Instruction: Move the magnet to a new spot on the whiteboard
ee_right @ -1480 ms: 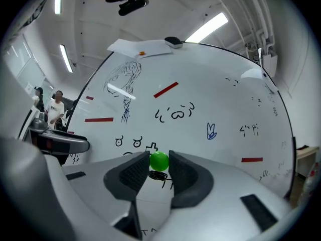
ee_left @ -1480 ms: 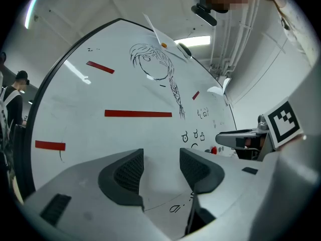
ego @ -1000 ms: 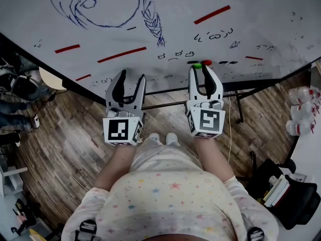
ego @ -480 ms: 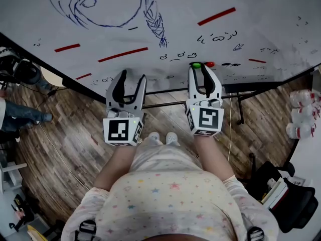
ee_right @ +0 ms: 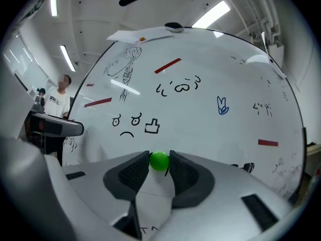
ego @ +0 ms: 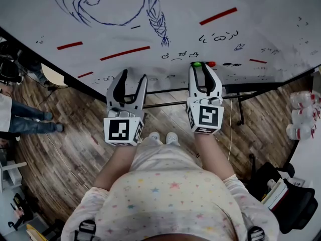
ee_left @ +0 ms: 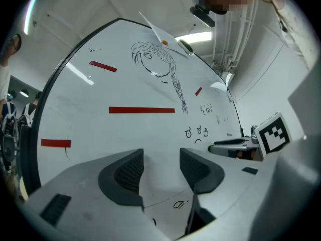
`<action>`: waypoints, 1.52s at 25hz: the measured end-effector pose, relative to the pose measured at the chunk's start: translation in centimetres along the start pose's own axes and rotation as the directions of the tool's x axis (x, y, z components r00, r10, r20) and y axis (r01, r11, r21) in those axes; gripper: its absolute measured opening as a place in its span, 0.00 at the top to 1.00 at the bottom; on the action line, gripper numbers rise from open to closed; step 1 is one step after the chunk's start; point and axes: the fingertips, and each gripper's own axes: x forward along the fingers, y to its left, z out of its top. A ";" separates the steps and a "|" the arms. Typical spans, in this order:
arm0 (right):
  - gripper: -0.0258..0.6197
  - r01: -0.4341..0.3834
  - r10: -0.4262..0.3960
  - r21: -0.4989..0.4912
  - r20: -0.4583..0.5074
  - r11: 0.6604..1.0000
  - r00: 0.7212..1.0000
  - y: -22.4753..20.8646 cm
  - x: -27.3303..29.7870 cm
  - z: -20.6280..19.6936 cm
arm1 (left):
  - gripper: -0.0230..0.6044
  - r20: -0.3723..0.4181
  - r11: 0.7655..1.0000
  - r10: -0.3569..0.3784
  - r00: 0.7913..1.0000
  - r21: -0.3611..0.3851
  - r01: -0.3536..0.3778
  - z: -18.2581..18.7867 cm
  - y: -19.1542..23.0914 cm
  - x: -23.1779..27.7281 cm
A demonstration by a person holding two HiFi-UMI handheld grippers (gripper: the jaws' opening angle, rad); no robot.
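Almost nothing has moved over the last second. Both grippers hold their places, the right one edged slightly closer to the board.

Reference landmark: black frowning-face doodle (ee_right: 128,126) on the large white whiteboard (ego: 261,29).

Left gripper (ee_left: 160,157): left of and below the doodle. Jaws apart, only bare board showing between them.

Right gripper (ego: 199,69): just right of and below the doodle. Jaws closed on the small round glossy green magnet (ee_right: 159,161), a pad touching each side.

Small round red magnet (ego: 210,64): just right of the green one, untouched.

Progress: the grasp appears made. The magnet looks still seated on the board, below and slightly right of the doodle. Pull-off, carry and re-seating at a new spot all remain.

Orientation: the magnet reads as a dome or ball with no long axis discernible. Its rounded side faces out from the board, toward the gripper.
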 end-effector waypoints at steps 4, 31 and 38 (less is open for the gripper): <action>0.76 -0.001 0.001 -0.010 0.007 1.000 1.000 0.1 -0.2 0.3 | 0.64 0.003 1.000 -0.002 1.000 0.000 0.002 0.0 0.0 -0.1; 0.86 -0.020 0.020 -0.014 0.050 1.000 0.999 0.8 -2.5 2.8 | 0.67 0.024 1.000 -0.020 1.000 -0.022 0.021 0.7 0.1 -1.6; 0.94 -0.028 0.028 -0.012 0.059 1.000 0.998 1.0 -3.1 3.2 | 0.79 0.036 0.998 -0.050 0.998 -0.041 0.051 0.7 -0.3 -1.9</action>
